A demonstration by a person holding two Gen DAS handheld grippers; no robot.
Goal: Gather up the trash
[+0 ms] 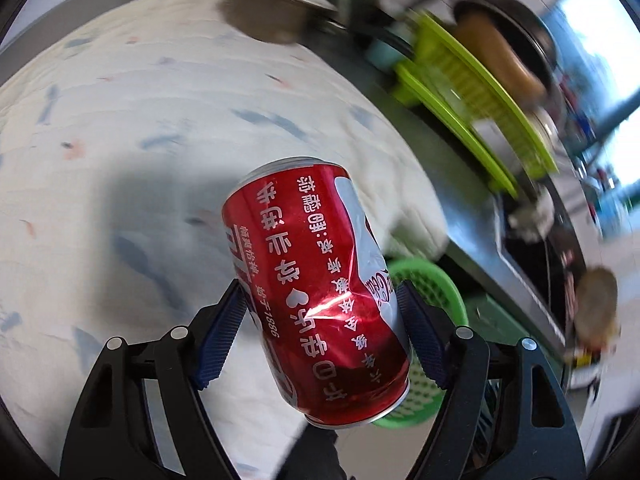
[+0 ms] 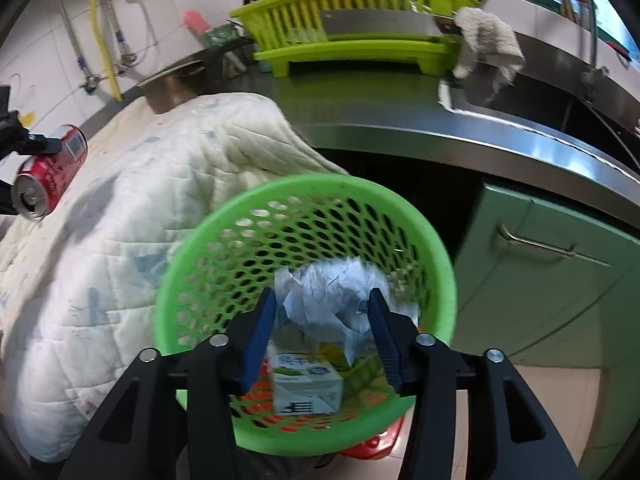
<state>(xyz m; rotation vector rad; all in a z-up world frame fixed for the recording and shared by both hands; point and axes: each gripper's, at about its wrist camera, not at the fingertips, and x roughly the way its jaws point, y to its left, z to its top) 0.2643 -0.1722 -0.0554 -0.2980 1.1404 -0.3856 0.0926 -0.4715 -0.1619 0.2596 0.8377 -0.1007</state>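
My left gripper (image 1: 320, 304) is shut on a dented red soda can (image 1: 316, 288) and holds it in the air above the white quilted cloth (image 1: 140, 128). The can also shows at the far left of the right wrist view (image 2: 50, 172), tilted with its top towards the camera. A green mesh basket (image 2: 240, 220) stands below my right gripper (image 2: 322, 304), which is open and empty just above it. Inside the basket lie crumpled white paper (image 2: 332, 292) and a small milk carton (image 2: 306, 384). The basket's rim peeks out behind the can in the left wrist view (image 1: 432, 280).
A lime green dish rack (image 2: 352, 28) with a cleaver stands on the steel counter (image 2: 440, 120). A grey rag (image 2: 488, 44) hangs at the sink edge. A metal pot (image 2: 172, 88) sits behind the cloth. A green cabinet door (image 2: 560, 272) is at the right.
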